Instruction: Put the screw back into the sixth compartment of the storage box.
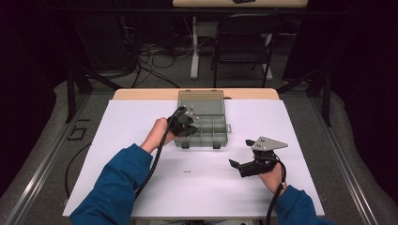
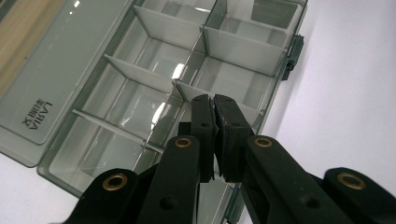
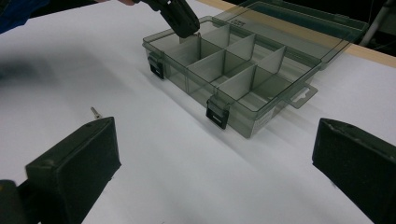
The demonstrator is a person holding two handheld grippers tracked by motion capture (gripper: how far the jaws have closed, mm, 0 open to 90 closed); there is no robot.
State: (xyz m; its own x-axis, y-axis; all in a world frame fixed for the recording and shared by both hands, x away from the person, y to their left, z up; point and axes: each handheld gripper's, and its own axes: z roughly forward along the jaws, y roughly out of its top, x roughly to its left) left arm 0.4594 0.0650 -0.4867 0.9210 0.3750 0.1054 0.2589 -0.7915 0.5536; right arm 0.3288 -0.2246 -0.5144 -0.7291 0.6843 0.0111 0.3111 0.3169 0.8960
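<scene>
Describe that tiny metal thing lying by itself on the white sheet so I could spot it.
Start at the white paper-covered table, where a smoky clear plastic compartment box lies open. On the bare sheet in front of the box lies a small silvery screw. It is the only loose item there, far smaller than anything nearby.

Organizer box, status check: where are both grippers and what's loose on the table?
Left gripper shut, jaws over the open organizer box, tips in a near compartment. Right gripper open, off the box. Small screw loose on the white table. Nothing blocking.
</scene>
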